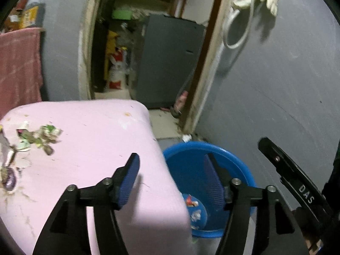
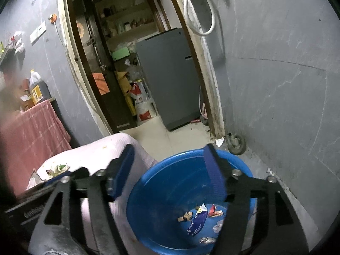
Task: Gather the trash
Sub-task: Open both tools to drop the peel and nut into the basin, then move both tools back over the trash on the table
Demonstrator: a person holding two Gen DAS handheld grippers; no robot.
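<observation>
- Left wrist view: left claw [image 1: 172, 180] stands apart, nothing between its pads, straddling the near right edge of the pink worktop [image 1: 95, 140] and the blue tub [image 1: 233, 163].
- Trash scraps [image 1: 40, 137] lie at the worktop's far left.
- Right claw [image 2: 170, 172] stands apart, empty, above the tub [image 2: 170, 191].
- Wrappers [image 2: 199, 216] lie on the tub's bottom.

Pink table [image 1: 95, 140] hides blue basin's [image 1: 233, 159] near side, scraps [image 1: 38, 138] blurred.
</observation>
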